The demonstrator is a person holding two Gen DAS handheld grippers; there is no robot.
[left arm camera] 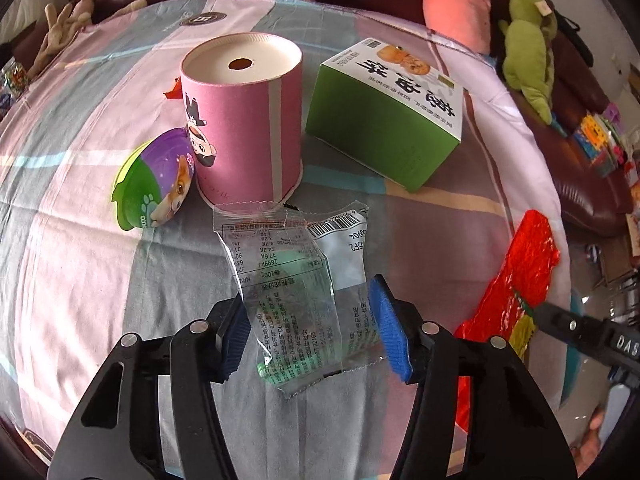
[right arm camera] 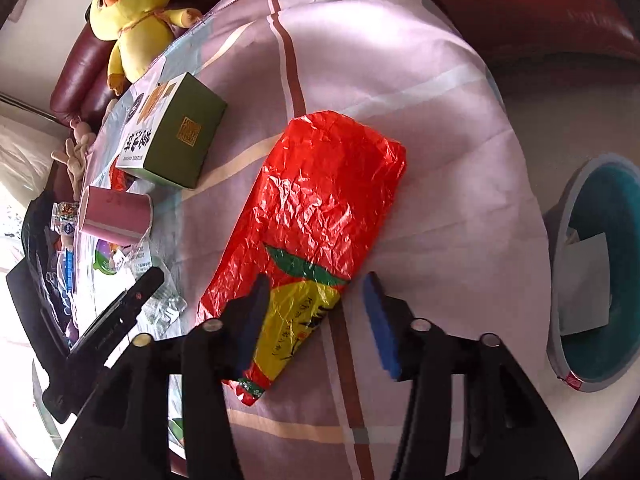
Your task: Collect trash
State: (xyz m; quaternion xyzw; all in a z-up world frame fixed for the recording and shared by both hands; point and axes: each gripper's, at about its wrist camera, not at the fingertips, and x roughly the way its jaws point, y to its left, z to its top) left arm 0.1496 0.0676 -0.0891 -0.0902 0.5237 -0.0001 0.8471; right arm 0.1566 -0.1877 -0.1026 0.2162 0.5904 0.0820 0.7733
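Observation:
A clear printed wrapper (left arm camera: 288,280) lies flat on the striped cloth (left arm camera: 80,240), right in front of an upright pink paper tube (left arm camera: 244,120). My left gripper (left arm camera: 312,332) straddles its near end, blue pads at either edge, and the film is not squeezed, so it is open. A crinkled red and yellow plastic bag (right arm camera: 320,200) lies on the cloth to the right. My right gripper (right arm camera: 316,320) stands open over its yellow end, the left finger above the bag, the right pad clear of it. The red bag (left arm camera: 516,280) also shows in the left wrist view.
A green and white carton (left arm camera: 384,136) and a purple and green lid (left arm camera: 156,184) lie by the tube. A grey-rimmed teal bin (right arm camera: 554,332) holding paper stands off the cloth's right edge. Plush toys (left arm camera: 528,48) sit on a dark red sofa behind. A black bag (right arm camera: 36,280) hangs left.

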